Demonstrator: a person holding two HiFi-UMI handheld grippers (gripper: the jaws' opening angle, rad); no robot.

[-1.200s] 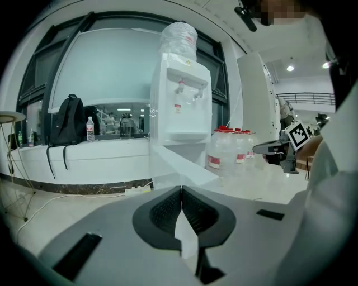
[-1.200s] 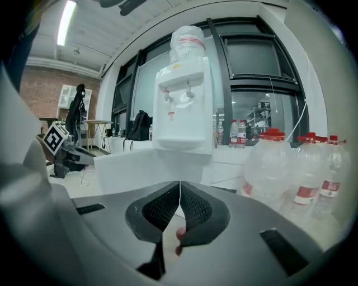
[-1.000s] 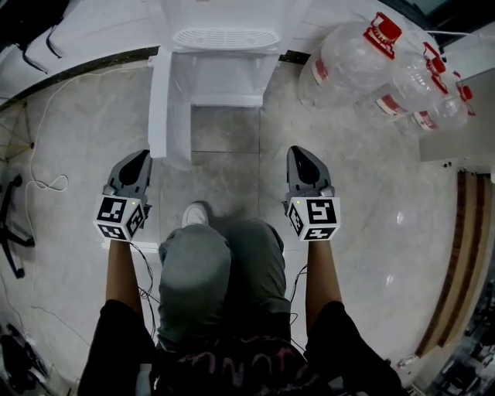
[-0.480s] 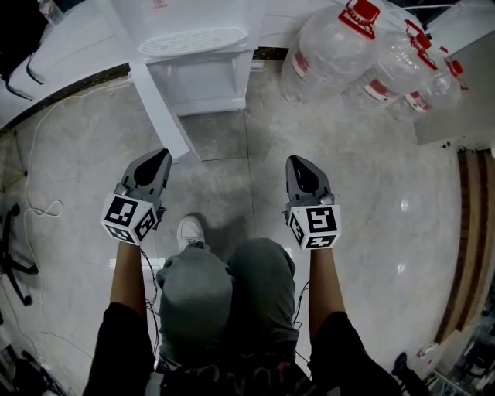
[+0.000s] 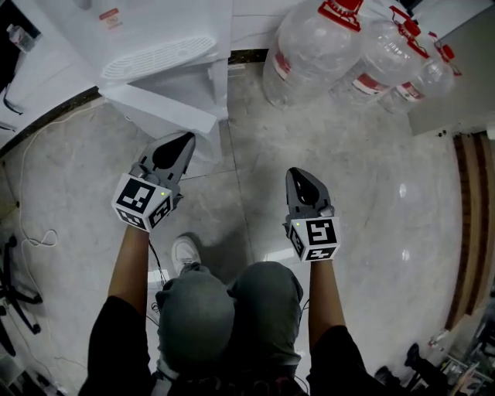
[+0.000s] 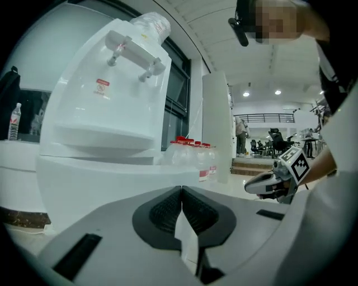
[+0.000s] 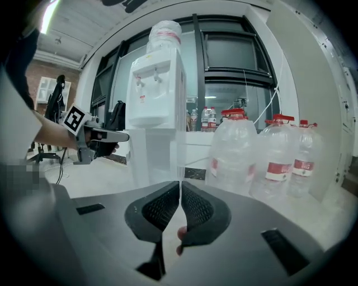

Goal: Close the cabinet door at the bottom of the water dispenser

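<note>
1. The white water dispenser (image 5: 158, 46) stands at the top left of the head view. Its bottom cabinet door (image 5: 166, 107) is ajar, angled out over the floor (image 5: 371, 193).
2. The left gripper (image 5: 186, 139) has its jaws pressed together with nothing between them. Its tip sits right at the door's outer face — whether it touches, I cannot tell.
3. The right gripper (image 5: 296, 172) — jaws likewise together and empty — hangs over bare floor, apart from the door.
4. Large water bottles (image 5: 309, 54) stand to the dispenser's right.

The white plastic water dispenser (image 5: 174, 22) looks smooth and glossy; the grey stone floor (image 5: 371, 193) is polished; the clear plastic jugs (image 5: 305, 50) shine.
</note>
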